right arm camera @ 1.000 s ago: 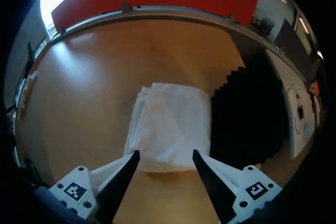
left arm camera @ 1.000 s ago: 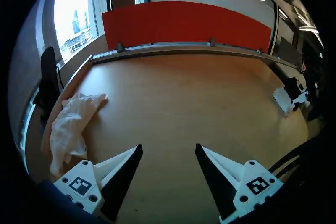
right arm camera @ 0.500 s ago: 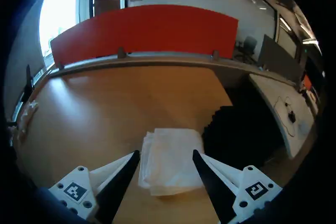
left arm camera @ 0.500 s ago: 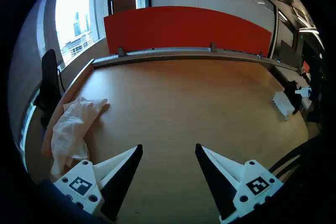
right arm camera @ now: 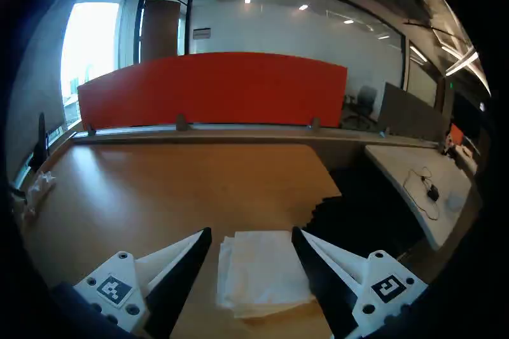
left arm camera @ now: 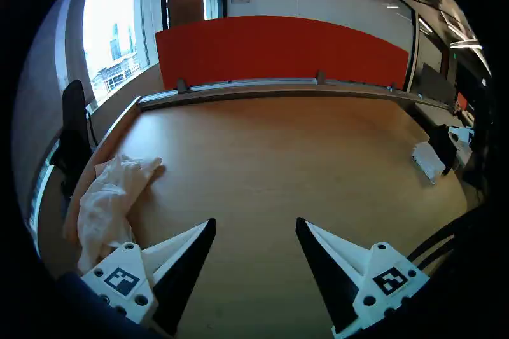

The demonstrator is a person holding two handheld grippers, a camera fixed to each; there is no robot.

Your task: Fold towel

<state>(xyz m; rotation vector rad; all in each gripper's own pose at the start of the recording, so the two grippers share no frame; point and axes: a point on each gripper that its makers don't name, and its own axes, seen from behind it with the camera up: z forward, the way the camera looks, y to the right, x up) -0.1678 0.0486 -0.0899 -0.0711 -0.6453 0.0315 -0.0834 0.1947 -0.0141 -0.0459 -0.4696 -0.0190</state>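
A folded white towel [right arm camera: 264, 272] lies flat on the wooden table [right arm camera: 159, 193] near its right edge, just beyond and between the tips of my right gripper [right arm camera: 251, 232], which is open and holds nothing. In the left gripper view the same folded towel [left arm camera: 427, 161] shows small at the far right, with the other gripper's dark shape beside it. A crumpled white towel [left arm camera: 111, 196] lies in a heap along the table's left edge, left of my left gripper [left arm camera: 254, 223]. The left gripper is open and empty above bare table.
A red divider panel [left arm camera: 280, 46] runs along the table's far edge behind a grey rail. A dark chair [left arm camera: 71, 129] stands off the left side. Right of the table is a dark gap, then a white desk [right arm camera: 413, 180] with cables.
The right gripper has tilted up and drawn back, so the folded towel slid down to the bottom of its view and more of the room appears. The left gripper has barely moved.
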